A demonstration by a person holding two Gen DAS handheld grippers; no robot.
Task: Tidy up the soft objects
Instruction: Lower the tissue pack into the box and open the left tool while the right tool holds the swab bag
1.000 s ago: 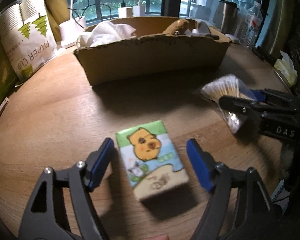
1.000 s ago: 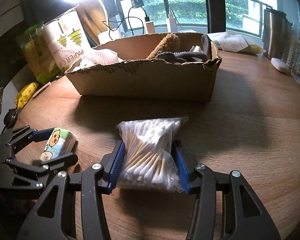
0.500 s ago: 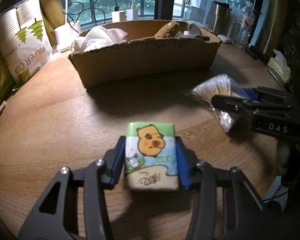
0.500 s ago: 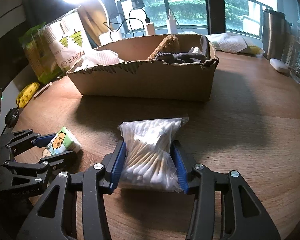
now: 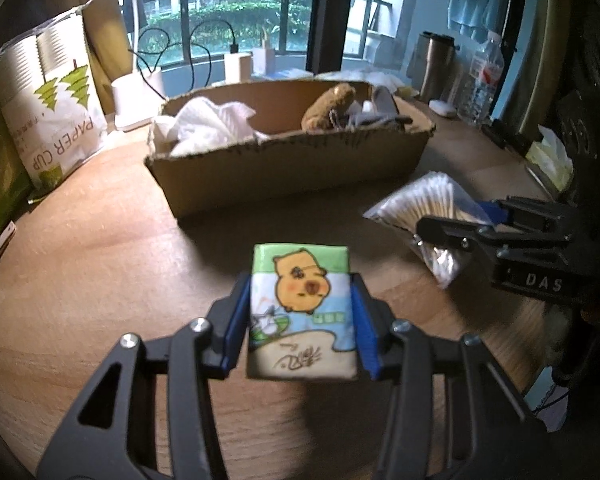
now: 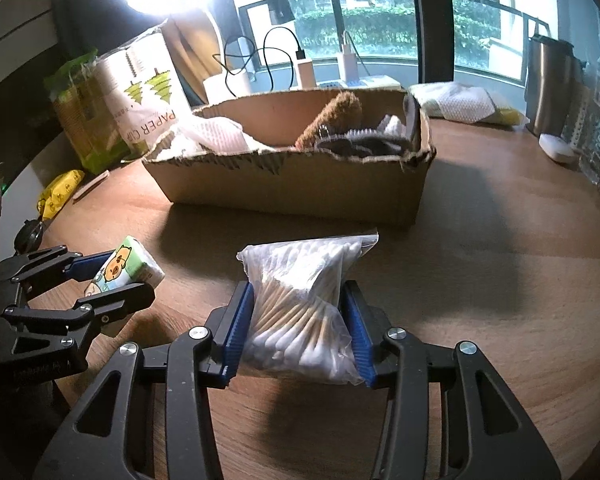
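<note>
My left gripper (image 5: pixel 300 320) is shut on a small tissue pack (image 5: pixel 302 308) printed with a cartoon capybara and holds it above the wooden table. It also shows in the right wrist view (image 6: pixel 124 270). My right gripper (image 6: pixel 300 320) is shut on a clear bag of cotton swabs (image 6: pixel 304 296), also seen in the left wrist view (image 5: pixel 424 212). Both are lifted off the table. A cardboard box (image 5: pixel 292 168) stands ahead, holding white tissue (image 5: pixel 208 120), a brown plush toy (image 5: pixel 328 106) and dark items.
A paper cup pack (image 5: pixel 52 96) and green packs (image 6: pixel 80 112) stand at the left. A steel tumbler (image 6: pixel 548 84), water bottle (image 5: pixel 482 80) and white pad (image 6: pixel 456 102) are at the right. Chargers and cables (image 5: pixel 236 60) sit behind the box by the window.
My left gripper has closed on the tissue pack and lifted it off the table. My right gripper has raised the bag of cotton swabs slightly, still shut on it.
</note>
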